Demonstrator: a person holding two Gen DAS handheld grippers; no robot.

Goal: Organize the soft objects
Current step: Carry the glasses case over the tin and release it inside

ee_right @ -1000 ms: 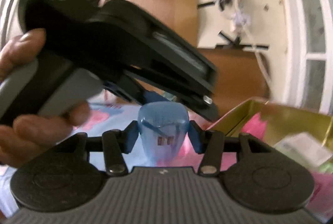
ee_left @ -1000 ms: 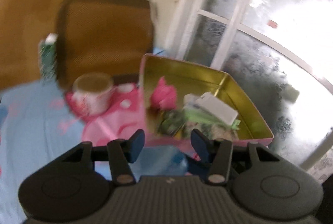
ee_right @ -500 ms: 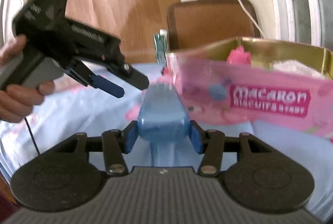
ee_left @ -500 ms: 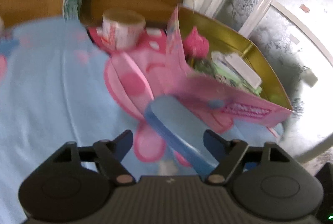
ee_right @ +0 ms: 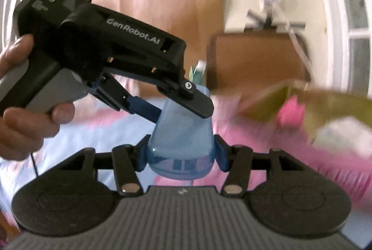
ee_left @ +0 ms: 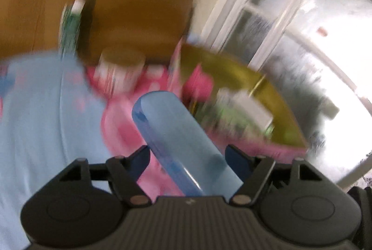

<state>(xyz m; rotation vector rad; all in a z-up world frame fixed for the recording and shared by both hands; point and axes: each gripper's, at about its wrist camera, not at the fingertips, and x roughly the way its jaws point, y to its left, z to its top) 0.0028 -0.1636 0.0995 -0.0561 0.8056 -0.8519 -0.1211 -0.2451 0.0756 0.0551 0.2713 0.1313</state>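
A translucent blue soft tube is pinched between the fingers of my right gripper. Its far end also lies between the open fingers of my left gripper, where it shows as a long blue body. In the right wrist view the left gripper reaches over the tube's top from the left; contact cannot be told. A pink tin with a gold inside holds a pink soft item and white and green packets.
A blue and pink cloth covers the surface. A round tape roll and a green tube stand behind the tin's left side. A brown chair back and a window lie beyond. Both views are blurred.
The left gripper has swung back up close to the right one, with the blue tube now lying between its open fingers. The right gripper has tilted up and kept its hold.
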